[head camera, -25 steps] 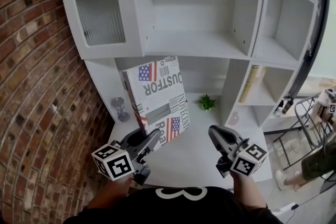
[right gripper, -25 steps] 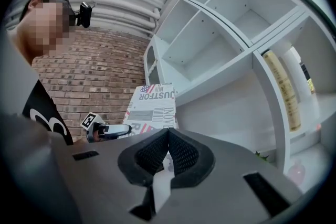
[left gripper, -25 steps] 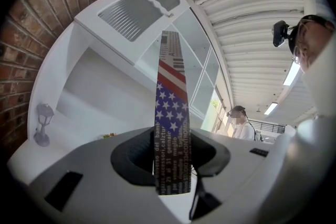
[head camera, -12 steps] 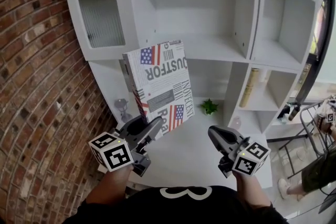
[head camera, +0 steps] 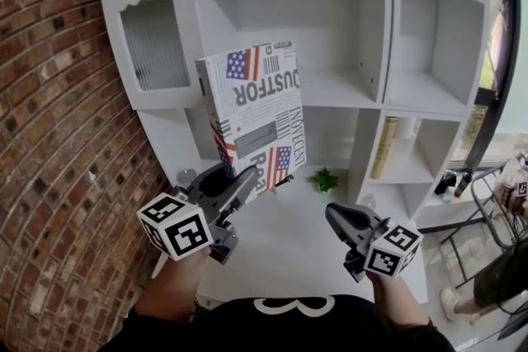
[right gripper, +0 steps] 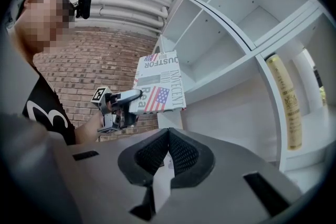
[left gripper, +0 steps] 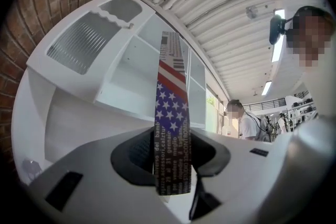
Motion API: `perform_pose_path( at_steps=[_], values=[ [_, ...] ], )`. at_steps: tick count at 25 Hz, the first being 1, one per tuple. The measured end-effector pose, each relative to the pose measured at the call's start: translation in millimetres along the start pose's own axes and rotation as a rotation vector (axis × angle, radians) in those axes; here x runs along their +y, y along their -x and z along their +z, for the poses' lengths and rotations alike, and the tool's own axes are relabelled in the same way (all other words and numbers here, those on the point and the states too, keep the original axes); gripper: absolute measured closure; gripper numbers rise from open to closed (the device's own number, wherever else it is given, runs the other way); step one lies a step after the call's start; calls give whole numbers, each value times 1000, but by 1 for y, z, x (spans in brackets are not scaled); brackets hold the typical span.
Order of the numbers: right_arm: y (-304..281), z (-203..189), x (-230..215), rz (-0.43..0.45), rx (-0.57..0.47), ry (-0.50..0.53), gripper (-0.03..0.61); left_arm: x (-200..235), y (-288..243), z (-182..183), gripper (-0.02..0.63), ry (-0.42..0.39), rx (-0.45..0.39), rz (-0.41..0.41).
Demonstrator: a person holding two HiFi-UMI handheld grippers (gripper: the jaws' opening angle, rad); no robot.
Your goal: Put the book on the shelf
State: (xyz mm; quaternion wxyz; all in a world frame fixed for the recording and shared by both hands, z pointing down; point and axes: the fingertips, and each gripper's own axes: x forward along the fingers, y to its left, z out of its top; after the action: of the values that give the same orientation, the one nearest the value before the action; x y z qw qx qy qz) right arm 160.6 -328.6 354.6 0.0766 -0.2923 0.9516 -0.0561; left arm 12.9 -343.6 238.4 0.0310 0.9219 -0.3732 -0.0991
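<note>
A book [head camera: 254, 115] with flag prints and black lettering on a white cover stands upright in the air in front of the white shelf unit [head camera: 330, 86]. My left gripper [head camera: 239, 185] is shut on its lower edge. In the left gripper view the book's spine [left gripper: 172, 128] runs straight up between the jaws. My right gripper [head camera: 340, 218] is lower right of the book, shut with nothing in it. From the right gripper view, the book [right gripper: 159, 86] and the left gripper [right gripper: 123, 99] show against the brick wall.
A brick wall [head camera: 58, 144] stands at the left. The unit has a ribbed glass door [head camera: 148, 37], open compartments, a small green plant [head camera: 324, 178] and a tall yellowish book [head camera: 383, 146]. A person [left gripper: 247, 123] stands far right in the left gripper view.
The left gripper has lifted the book higher, toward the open middle shelf. The right gripper has stayed low and shut.
</note>
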Motion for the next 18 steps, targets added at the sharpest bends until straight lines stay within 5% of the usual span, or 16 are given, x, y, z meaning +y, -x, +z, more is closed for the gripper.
perform_pose_path(
  at_steps=[18],
  values=[
    [-8,-16,-17,16,27,-18,566,37,-44,92,459,-152,-131,113]
  ],
)
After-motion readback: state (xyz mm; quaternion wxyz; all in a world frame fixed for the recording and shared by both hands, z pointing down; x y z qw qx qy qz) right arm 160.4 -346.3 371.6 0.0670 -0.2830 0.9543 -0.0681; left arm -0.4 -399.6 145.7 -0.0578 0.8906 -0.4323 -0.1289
